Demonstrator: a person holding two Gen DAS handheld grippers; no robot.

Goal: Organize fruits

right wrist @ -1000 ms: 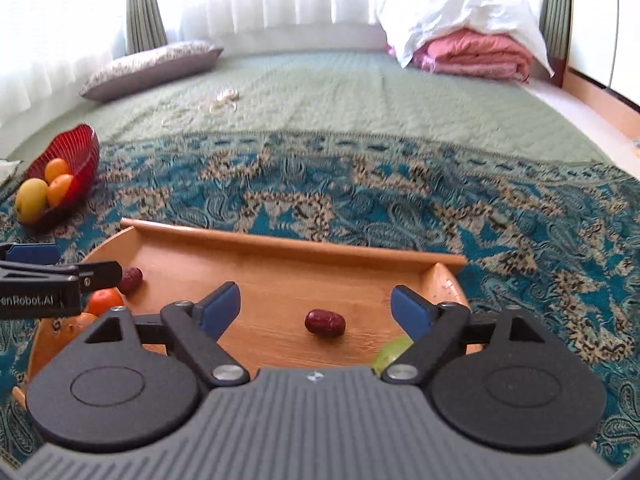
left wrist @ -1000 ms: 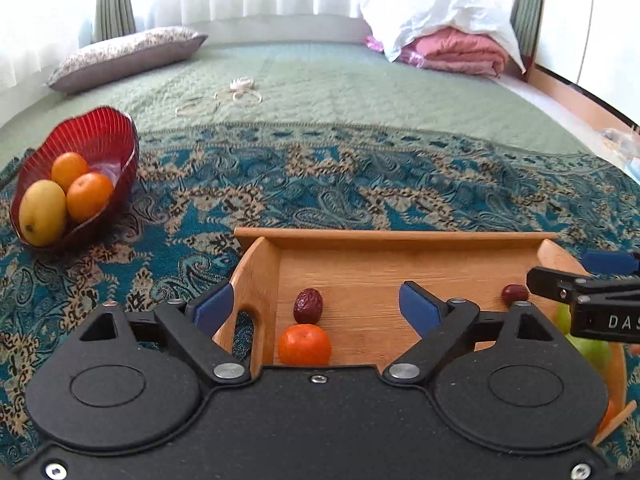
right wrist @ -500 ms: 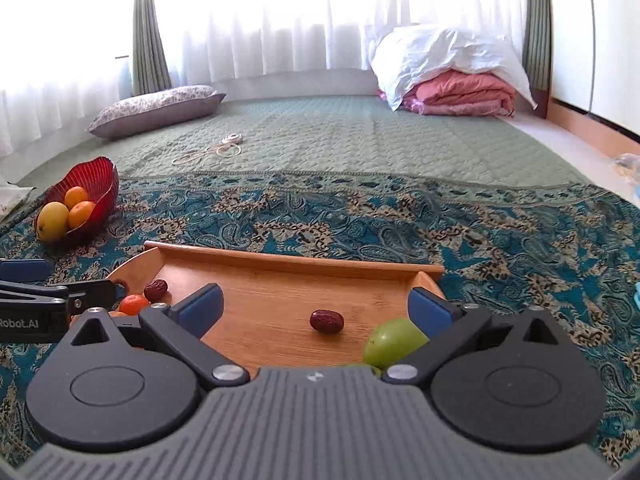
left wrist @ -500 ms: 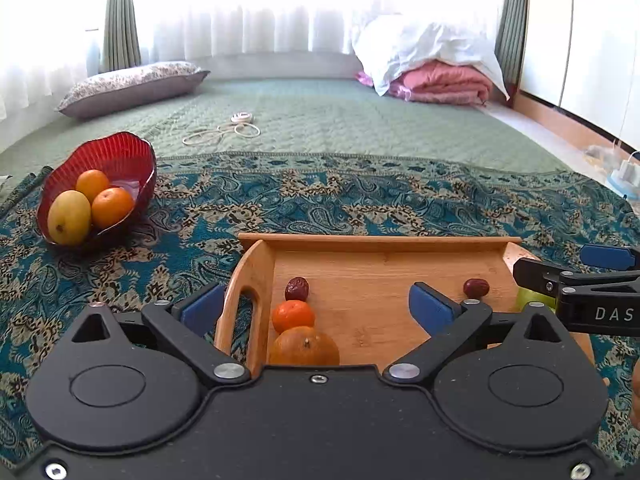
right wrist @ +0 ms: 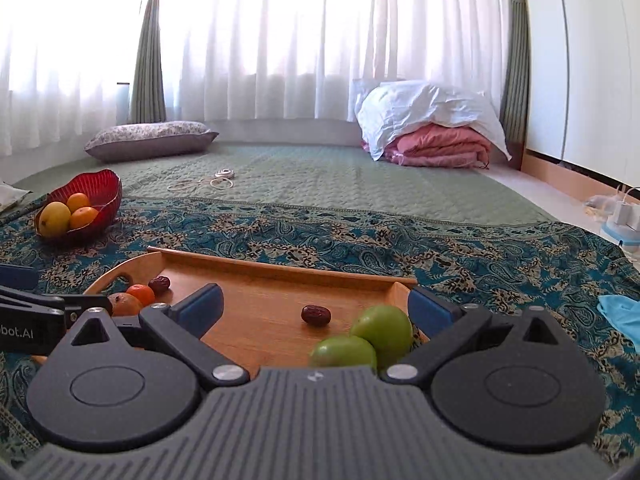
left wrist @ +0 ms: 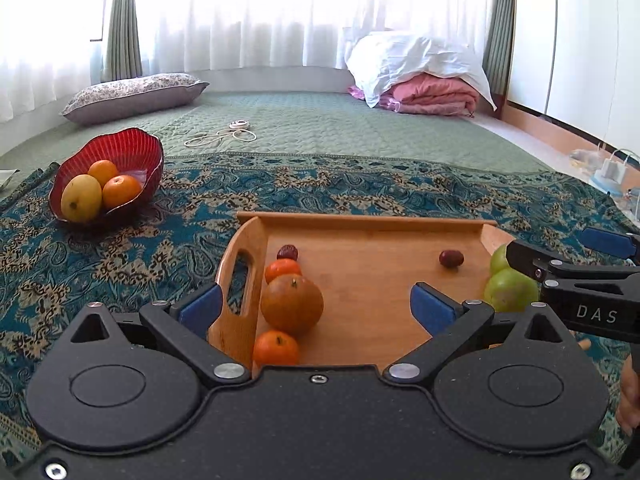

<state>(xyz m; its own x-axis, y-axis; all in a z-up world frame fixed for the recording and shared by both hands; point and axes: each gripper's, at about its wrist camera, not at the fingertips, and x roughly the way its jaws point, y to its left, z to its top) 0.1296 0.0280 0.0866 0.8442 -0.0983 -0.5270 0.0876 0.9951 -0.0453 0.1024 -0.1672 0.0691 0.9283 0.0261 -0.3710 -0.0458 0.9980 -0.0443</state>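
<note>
A wooden tray (left wrist: 368, 220) (right wrist: 280, 270) lies on the patterned cloth. At its left end sit a large orange (left wrist: 292, 304), two small oranges (left wrist: 283, 269) (left wrist: 276, 347) and a dark date (left wrist: 288, 252). A second date (left wrist: 451, 258) (right wrist: 316, 314) lies mid-tray, and two green fruits (left wrist: 510, 288) (right wrist: 382, 330) sit at the right end. My left gripper (left wrist: 316, 306) is open and empty over the tray's left end. My right gripper (right wrist: 316, 306) is open and empty over the right end. A red bowl (left wrist: 132, 148) (right wrist: 104, 184) at far left holds a mango and two oranges.
A white cable (left wrist: 224, 136) lies on the green quilt beyond the cloth. A pillow (left wrist: 132, 96) is at the back left and folded bedding (left wrist: 428, 80) at the back right. Chargers (left wrist: 612, 168) sit on the floor at right. A blue cloth (right wrist: 624, 316) lies at the right edge.
Both grippers have pulled back and tilted up, so more of the tray and room shows. The large orange, a second small orange and both green fruits have come into view.
</note>
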